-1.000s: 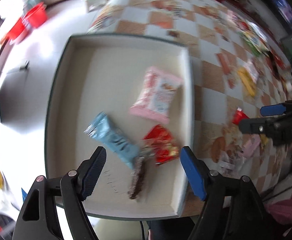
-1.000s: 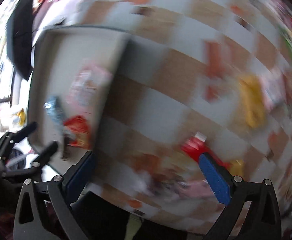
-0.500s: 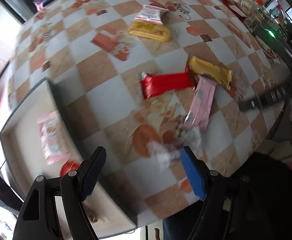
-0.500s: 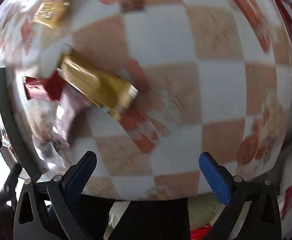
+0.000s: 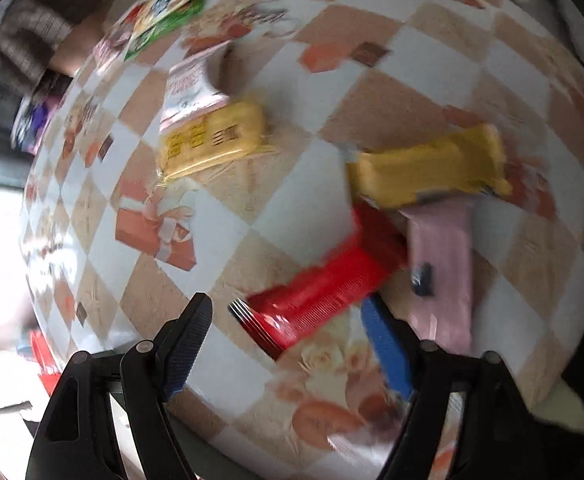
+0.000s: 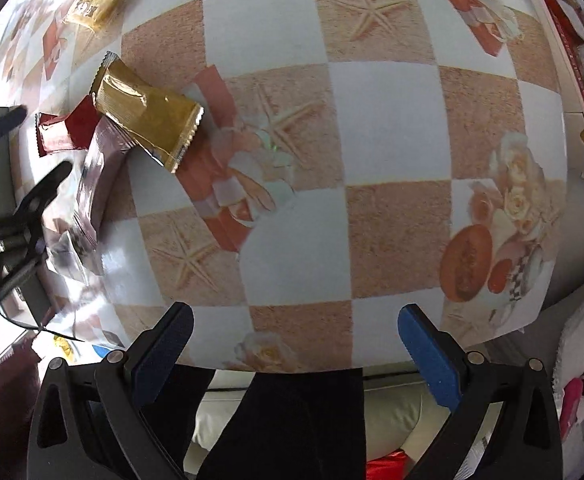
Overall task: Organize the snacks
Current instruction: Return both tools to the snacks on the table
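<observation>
The long red foil-wrapped snack bar (image 5: 316, 296) lies flat on the checkered beige-and-white tablecloth (image 5: 292, 208), near the table's front edge. A pink wrapped bar (image 5: 442, 264) and a gold-yellow foil bar (image 5: 428, 172) lie against its far end. The left gripper (image 5: 287, 332) hovers above the red bar's near end; its blue-padded jaws have just been opening and stand wide apart, nothing pressed between them. The right gripper (image 6: 292, 332) also stands wide apart and empty, over bare cloth well away from the cluster.

To execute the pick cleanly, judge as follows: align the left jaws across the red bar's narrow width, descend until both pads bracket the wrapper, then close. Avoid catching the overlapping pink bar.

The left view shows a flat yellow packet (image 5: 211, 140) and a green-and-white pouch (image 5: 163, 20) farther back; the right view shows no green pouch. The right view shows a red-rimmed tray (image 6: 564, 56) of wrapped items at the table's right edge, absent from the left view.
</observation>
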